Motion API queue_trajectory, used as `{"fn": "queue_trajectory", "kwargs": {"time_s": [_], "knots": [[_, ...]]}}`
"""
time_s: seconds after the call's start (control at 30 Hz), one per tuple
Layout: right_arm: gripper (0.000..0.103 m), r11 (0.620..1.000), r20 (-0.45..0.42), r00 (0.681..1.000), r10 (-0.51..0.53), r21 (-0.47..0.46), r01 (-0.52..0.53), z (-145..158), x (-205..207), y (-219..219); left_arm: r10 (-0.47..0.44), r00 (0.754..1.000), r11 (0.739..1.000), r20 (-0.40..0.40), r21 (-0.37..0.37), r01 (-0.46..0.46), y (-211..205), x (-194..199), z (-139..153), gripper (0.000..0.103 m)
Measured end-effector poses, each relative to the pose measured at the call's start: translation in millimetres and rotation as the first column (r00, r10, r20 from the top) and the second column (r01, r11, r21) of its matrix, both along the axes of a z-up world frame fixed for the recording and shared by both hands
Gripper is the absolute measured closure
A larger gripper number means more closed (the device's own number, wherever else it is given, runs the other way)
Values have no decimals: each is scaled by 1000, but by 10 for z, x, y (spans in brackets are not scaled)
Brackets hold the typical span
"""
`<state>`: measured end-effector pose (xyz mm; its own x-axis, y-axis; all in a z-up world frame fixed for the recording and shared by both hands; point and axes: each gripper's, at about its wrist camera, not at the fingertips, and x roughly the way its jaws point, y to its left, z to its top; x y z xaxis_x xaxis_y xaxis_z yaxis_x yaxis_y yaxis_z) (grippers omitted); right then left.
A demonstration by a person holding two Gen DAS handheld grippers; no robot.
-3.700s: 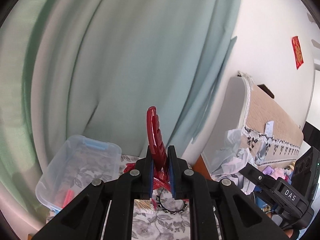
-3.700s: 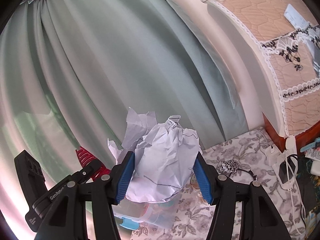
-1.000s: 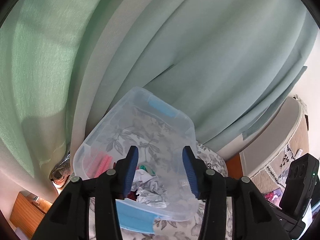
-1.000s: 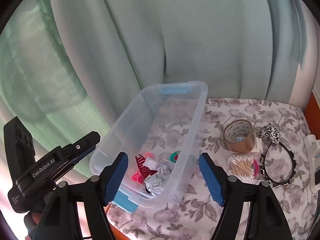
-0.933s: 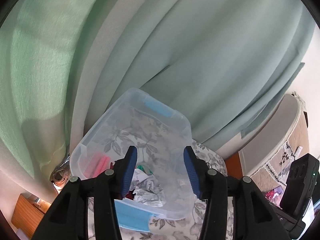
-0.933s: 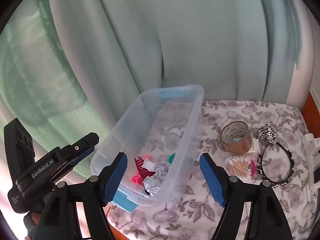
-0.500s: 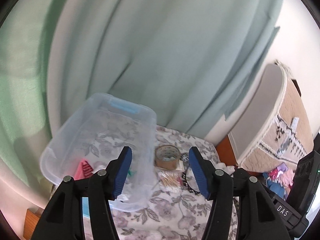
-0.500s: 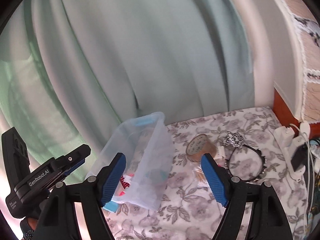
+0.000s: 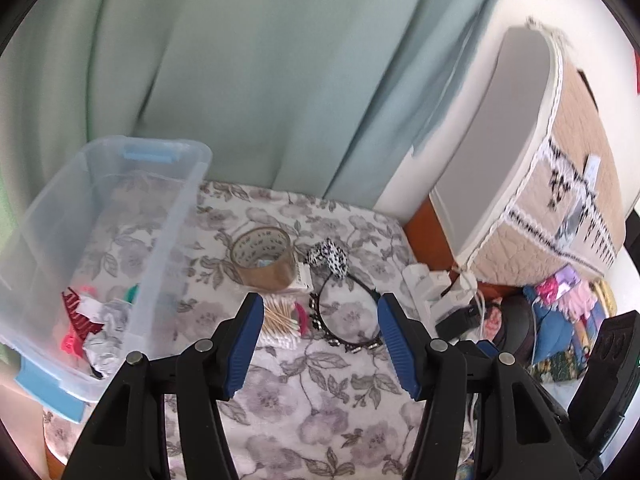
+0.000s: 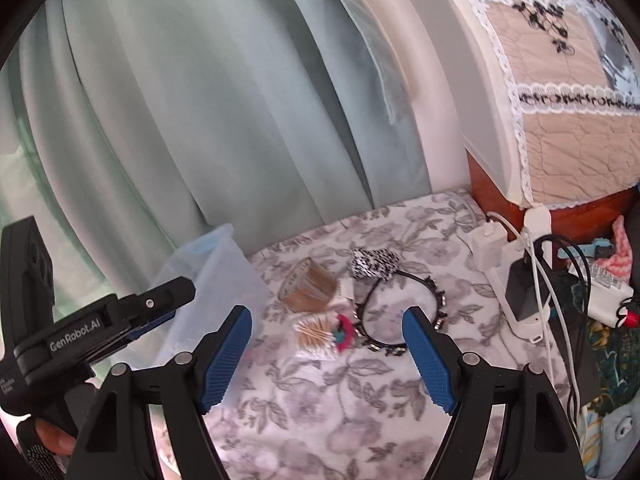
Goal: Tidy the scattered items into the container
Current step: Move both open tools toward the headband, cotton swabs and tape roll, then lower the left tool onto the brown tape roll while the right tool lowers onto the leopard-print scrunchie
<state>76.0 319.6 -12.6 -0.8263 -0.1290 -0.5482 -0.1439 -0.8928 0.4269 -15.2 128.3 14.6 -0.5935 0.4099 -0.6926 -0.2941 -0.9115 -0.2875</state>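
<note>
A clear plastic bin (image 9: 168,216) with blue handles stands at the left of the floral cloth; it also shows in the right wrist view (image 10: 224,276). In it lie a red hair clip (image 9: 78,312), crumpled paper (image 9: 108,332) and small pink and green bits. On the cloth lie a brown tape roll (image 9: 262,258) (image 10: 308,286), a pack of cotton swabs (image 9: 280,322) (image 10: 314,336), a pink hair clip (image 9: 303,318) (image 10: 344,330) and a black headband with a spotted bow (image 9: 344,320) (image 10: 400,308). My left gripper (image 9: 320,346) is open and empty above them. My right gripper (image 10: 326,358) is open and empty too.
A white power strip with a black charger and cables (image 10: 520,280) lies at the cloth's right edge. A covered cabinet (image 9: 540,168) stands at the right. Green curtains (image 9: 240,80) hang behind. Clutter (image 9: 568,308) lies low at the right.
Both grippers let go of the red clip and the crumpled paper, which now lie in the bin. Both have since swung right, away from the bin, over the loose items.
</note>
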Motion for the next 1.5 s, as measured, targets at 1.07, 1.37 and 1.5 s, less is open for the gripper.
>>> {"fn": "queue_trajectory", "kwargs": {"time_s": [1.07, 1.37, 1.5], "knots": [[14, 998, 214, 976, 39, 31, -47, -1152, -951, 324, 24, 999, 988, 42, -155, -17, 441, -1134, -1041, 42], [16, 996, 248, 966, 68, 46, -82, -1229, -1400, 323, 83, 994, 987, 67, -147, -72, 478, -1434, -1161, 43], [20, 997, 256, 965, 50, 40, -62, -1243, -1621, 371, 112, 985, 989, 131, -115, -97, 461, -1557, -1265, 43]]}}
